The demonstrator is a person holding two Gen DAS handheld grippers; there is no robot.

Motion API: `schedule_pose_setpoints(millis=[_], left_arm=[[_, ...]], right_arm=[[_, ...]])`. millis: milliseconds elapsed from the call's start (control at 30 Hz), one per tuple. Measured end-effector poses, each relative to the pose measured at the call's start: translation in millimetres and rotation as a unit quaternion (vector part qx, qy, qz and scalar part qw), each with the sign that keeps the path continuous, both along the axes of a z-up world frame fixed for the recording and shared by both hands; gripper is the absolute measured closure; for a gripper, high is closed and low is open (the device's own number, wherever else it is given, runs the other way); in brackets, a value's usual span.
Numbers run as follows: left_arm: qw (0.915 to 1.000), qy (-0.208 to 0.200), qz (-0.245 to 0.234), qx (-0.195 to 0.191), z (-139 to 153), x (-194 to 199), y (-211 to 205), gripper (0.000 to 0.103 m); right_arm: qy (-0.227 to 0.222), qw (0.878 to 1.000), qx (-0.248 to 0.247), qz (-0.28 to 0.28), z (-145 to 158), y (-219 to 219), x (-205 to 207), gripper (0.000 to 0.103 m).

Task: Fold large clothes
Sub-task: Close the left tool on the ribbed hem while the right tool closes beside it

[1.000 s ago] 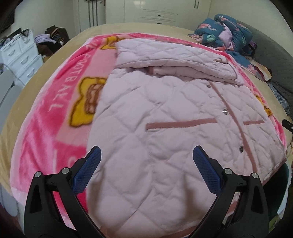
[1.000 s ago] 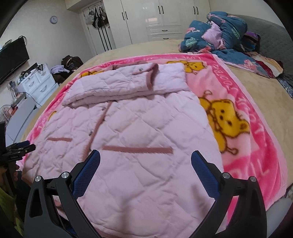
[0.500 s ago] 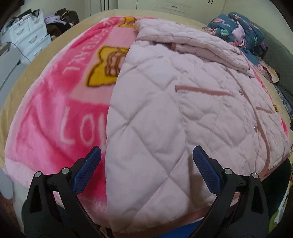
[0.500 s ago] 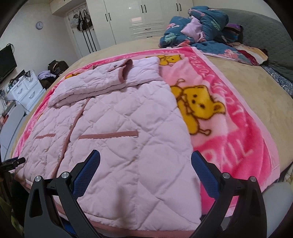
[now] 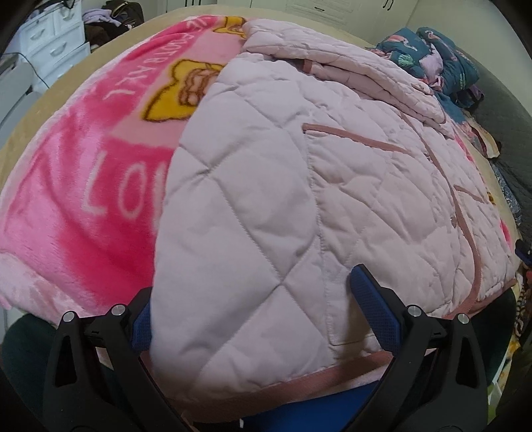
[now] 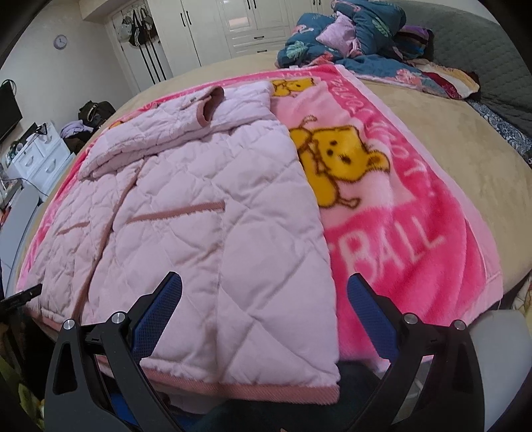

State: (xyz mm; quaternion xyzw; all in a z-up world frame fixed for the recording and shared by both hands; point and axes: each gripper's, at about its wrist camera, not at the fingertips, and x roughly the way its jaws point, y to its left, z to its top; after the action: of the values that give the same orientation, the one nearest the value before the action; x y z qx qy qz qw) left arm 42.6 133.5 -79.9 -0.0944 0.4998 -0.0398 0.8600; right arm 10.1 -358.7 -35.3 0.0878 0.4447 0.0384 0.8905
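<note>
Jacket (image 5: 299,186): pale pink and quilted, lying flat on the blanket, filling the centre and right of the left wrist view; in the right wrist view (image 6: 186,232) it fills the centre and left.
Sleeves (image 6: 186,113): folded across the top of the jacket, in the upper middle of the right wrist view; one darker pink cuff faces the camera.
Hem (image 6: 239,387): darker pink band along the bottom edge of the frame, at the near edge of the bed.
Pocket trims (image 5: 355,139): darker pink strips on the front, right of centre in the left wrist view.
Left gripper (image 5: 262,315): jaws wide apart at the bottom of the frame, set either side of the jacket's lower corner; the left blue pad (image 5: 141,329) is partly hidden behind the fabric, the right pad (image 5: 374,309) lies against it. Nothing is pinched.
Right gripper (image 6: 262,312): jaws wide apart at the bottom of the frame, straddling the jacket's other lower corner; the right pad (image 6: 372,312) sits over the blanket just beside the jacket's edge. Nothing is pinched.
Blanket (image 6: 415,216): bright pink with yellow bears and white letters, spread under the jacket.
Bed (image 6: 449,126): tan cover showing around the blanket.
Bedding heap (image 6: 359,40): dark blue and floral, upper right.
Drawers (image 5: 56,36): white, upper left of the left wrist view.
Wardrobe (image 6: 232,26): white doors along the top of the right wrist view.
</note>
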Motion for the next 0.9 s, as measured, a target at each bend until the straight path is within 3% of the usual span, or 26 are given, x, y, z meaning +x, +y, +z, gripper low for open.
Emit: schedule_pose_setpoints(millis=[100,200,267,333,567,600,700,767,833,900], left_arm=[[1.0,-0.005,-0.005,0.003,2,0,-4,0.014],[0.9999,-0.013,-0.008,0.0,6,-2,-7,0.033],[0.9998,-0.019,-0.005,-0.002,9,-3,-5,0.054],[0.9997,-0.021,0.001,-0.01,12,-4,1,0.065],[0.9996,-0.019,-0.001,-0.019,14,-5,6,0.066],[0.9996,-0.019,-0.001,-0.019,14,-5,7,0.066],[0.9996,-0.018,-0.001,-0.02,14,-6,8,0.064],[0.9997,-0.016,-0.001,-0.02,13,-7,9,0.063],[0.9997,-0.015,-0.001,-0.019,14,-9,9,0.061],[0.9997,-0.012,-0.002,-0.021,14,-11,11,0.06]], right_arm=[[0.013,1.0,0.006,0.0,-5,-5,-6,0.004],[0.03,0.999,0.017,0.007,-11,-8,-10,0.004],[0.044,0.999,0.024,0.014,-15,-9,-12,0.004],[0.053,0.998,0.032,0.023,-18,-9,-14,0.004],[0.106,0.992,0.055,0.05,-41,-3,-13,0.007],[0.112,0.99,0.063,0.058,-45,-1,-13,0.016],[0.117,0.989,0.075,0.058,-48,-1,-13,0.021],[0.111,0.988,0.087,0.065,-44,-1,-15,0.033],[0.095,0.988,0.093,0.076,-35,1,-18,0.062],[0.083,0.989,0.091,0.084,-26,2,-18,0.075]])
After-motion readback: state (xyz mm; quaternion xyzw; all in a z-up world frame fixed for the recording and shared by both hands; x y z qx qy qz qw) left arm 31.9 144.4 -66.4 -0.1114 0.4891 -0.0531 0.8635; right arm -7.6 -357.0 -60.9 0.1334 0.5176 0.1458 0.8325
